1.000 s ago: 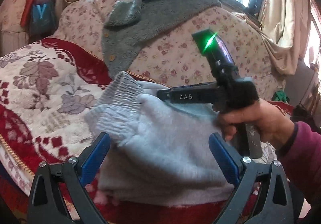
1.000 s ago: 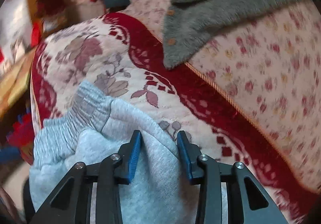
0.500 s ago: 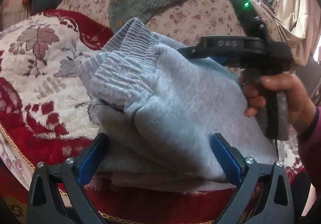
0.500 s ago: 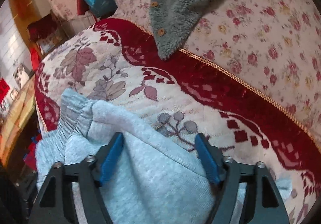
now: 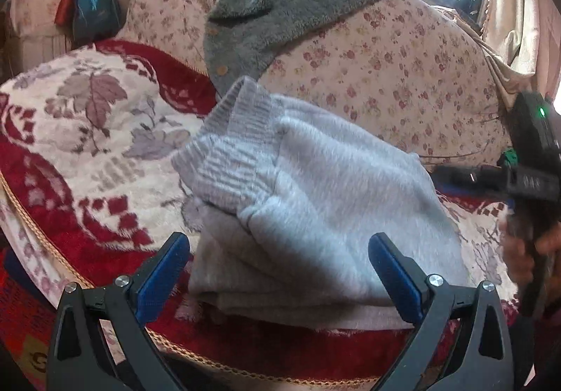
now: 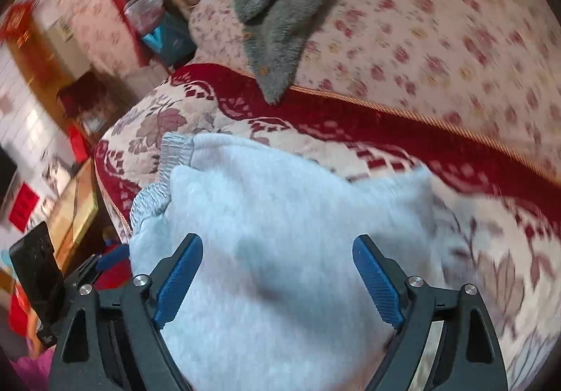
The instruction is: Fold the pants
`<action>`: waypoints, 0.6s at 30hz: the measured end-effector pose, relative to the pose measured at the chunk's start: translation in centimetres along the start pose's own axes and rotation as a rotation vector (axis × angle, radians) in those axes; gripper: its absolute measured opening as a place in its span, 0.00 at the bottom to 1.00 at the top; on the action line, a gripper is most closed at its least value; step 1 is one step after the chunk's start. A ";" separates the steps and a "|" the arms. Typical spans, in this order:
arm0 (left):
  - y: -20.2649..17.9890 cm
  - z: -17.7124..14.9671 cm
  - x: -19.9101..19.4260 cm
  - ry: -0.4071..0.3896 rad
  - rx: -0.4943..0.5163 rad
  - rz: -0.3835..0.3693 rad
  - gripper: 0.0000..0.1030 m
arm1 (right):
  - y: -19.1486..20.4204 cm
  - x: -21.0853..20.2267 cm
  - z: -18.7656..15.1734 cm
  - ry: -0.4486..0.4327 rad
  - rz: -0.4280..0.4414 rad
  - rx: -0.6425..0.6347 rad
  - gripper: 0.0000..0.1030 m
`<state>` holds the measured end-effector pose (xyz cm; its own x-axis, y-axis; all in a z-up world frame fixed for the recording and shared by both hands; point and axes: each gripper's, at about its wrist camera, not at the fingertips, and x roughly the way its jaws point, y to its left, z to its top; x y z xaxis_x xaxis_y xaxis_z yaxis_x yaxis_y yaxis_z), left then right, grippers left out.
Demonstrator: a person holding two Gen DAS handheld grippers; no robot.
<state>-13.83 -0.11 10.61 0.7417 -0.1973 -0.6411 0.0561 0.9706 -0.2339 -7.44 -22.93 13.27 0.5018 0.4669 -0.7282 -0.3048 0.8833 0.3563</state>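
**Folded grey pants on the sofa seat, both sets of jaws wide and empty**

A sofa fills both views. Its floral back cushion (image 5: 385, 75) rises behind a seat spread with a red and cream patterned cover (image 5: 87, 131), edged in gold cord. A grey fleece garment (image 5: 287, 2) with buttons is draped over the back cushion, its lower tip hanging down to the red border of the cover.

The grey pants (image 5: 315, 208) lie on the seat cover as a thick folded bundle. The ribbed elastic waistband (image 5: 231, 152) sits at the far left corner of the bundle and stands up slightly above the folds.

The left gripper (image 5: 277, 272) is at the near edge of the bundle. Its jaws stand wide, one blue pad off the left side of the cloth and the other over the right part of the near edge; neither presses the fabric.

The right gripper (image 6: 277, 272) looks over the bundle from the other side. Its jaws have just been opening and now stand wide; the pants lie below and between the pads, not pinched. In the left wrist view this gripper sits at the right edge, clear of the pants, held by a hand (image 5: 526, 251).
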 end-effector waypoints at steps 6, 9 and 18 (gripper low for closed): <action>-0.6 0.4 -0.5 -0.015 0.009 0.019 0.99 | -1.2 -1.6 -2.5 0.019 -0.028 0.071 0.91; -0.8 0.4 -0.6 -0.020 0.016 0.019 0.99 | -1.3 -2.3 -3.4 0.015 -0.052 0.068 0.92; -1.7 1.0 -0.9 -0.045 0.043 0.033 0.99 | 0.7 -2.0 -4.7 0.039 -0.030 0.034 0.93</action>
<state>-13.94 -1.50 12.29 0.7731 -0.1591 -0.6140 0.0587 0.9818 -0.1806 -12.48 -23.45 12.22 0.4785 0.4387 -0.7606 -0.2621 0.8981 0.3532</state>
